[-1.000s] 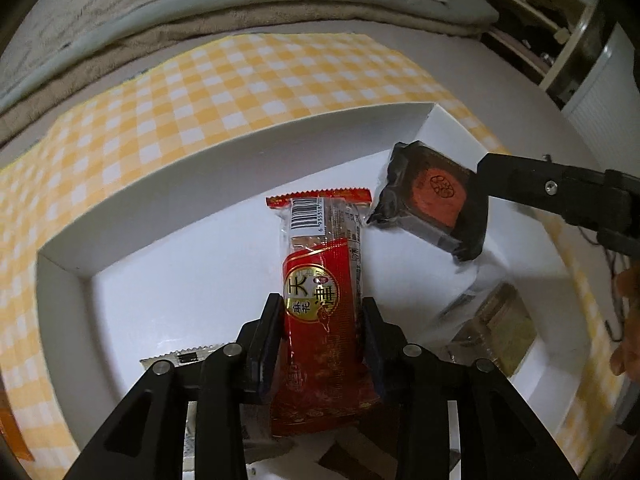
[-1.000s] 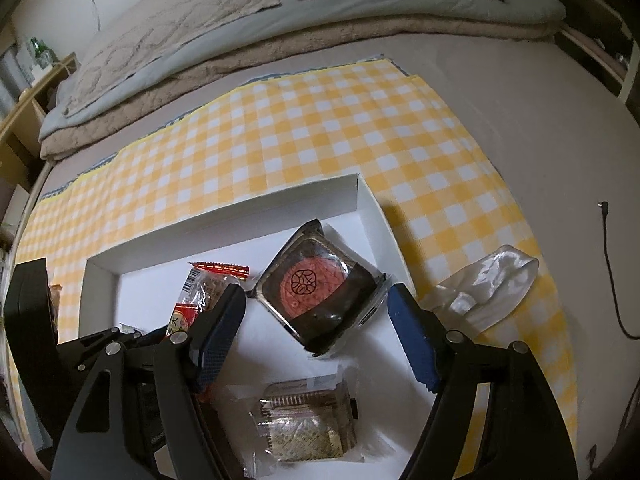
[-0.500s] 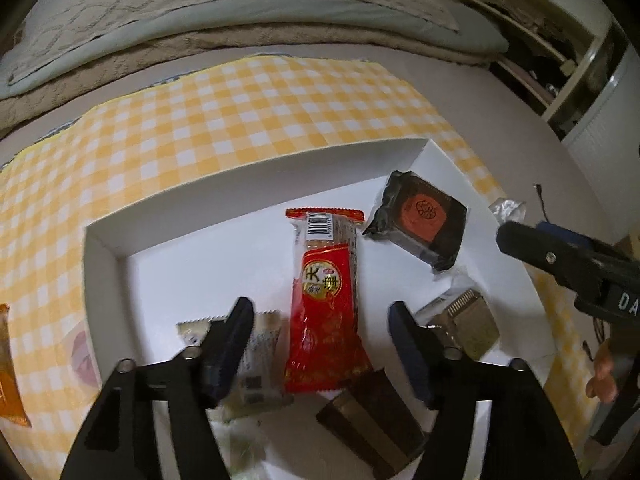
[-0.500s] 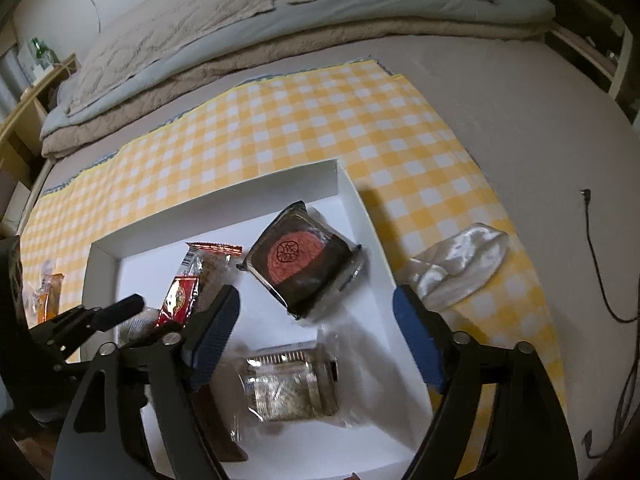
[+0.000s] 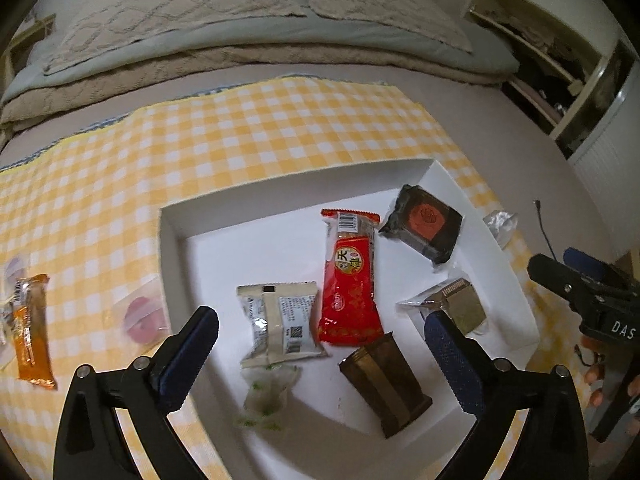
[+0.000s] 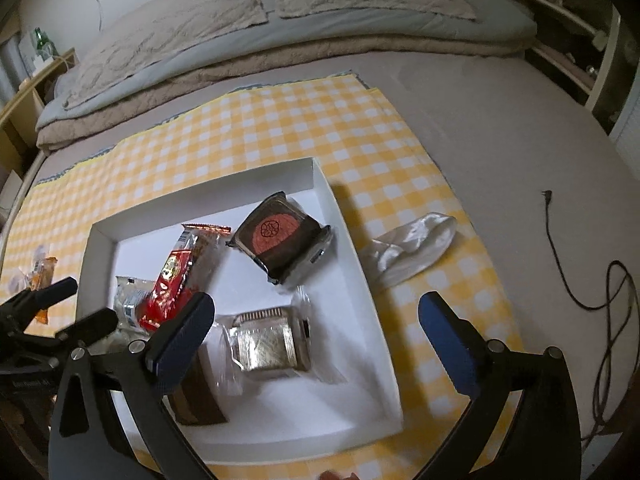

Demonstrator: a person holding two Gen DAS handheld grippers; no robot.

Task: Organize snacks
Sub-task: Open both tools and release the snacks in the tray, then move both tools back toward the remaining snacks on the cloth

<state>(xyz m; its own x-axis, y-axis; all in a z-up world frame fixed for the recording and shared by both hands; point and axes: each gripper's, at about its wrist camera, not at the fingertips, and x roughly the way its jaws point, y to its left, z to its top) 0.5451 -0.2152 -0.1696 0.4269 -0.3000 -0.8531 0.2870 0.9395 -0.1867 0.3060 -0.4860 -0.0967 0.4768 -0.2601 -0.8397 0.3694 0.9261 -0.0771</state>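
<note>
Behind the wide, empty right tool (image 6: pixel 316 328), the white tray (image 6: pixel 360 276) hides part of a brown packet (image 6: pixel 196 396); left tool (image 5: pixel 320 344) gapes wide too

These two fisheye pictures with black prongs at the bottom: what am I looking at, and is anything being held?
No robot here: a person holds a two-finger claw in each hand, each with a camera looking along its fingers. One picture looks past the left claw, the other past the right claw. Both are open and hold nothing. Below lies a white tray on a yellow checked cloth, holding wrapped snacks, among them a red packet and a dark square cake. An orange packet lies outside on the cloth.
</note>
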